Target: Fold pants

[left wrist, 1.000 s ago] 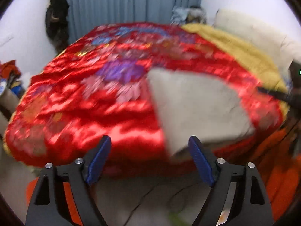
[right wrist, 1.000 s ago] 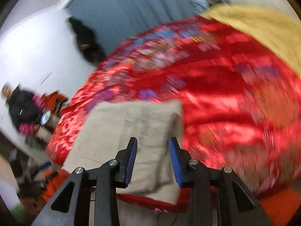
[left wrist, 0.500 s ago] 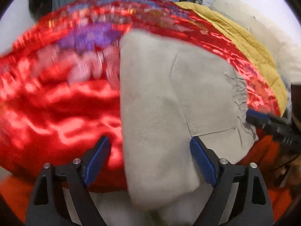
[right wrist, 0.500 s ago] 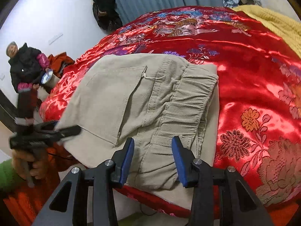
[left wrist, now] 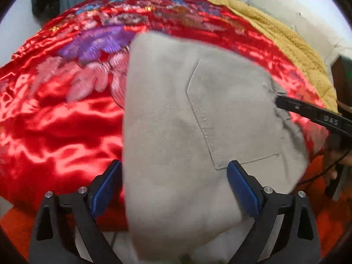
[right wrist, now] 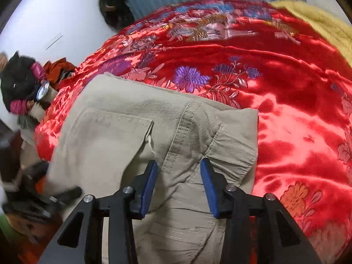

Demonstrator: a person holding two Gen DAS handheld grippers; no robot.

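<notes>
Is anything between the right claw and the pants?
Nothing visible. The right claw is open right over the pants, which lie on the red quilt with bare fabric between its jaws.

Beige corduroy-ish pants (right wrist: 167,136) are folded up into a thick, roughly rectangular bundle lying flat at the near edge of the bed. A patch pocket faces up on the left half and the gathered elastic waistband runs down the right side. The near end droops over the edge.
</notes>
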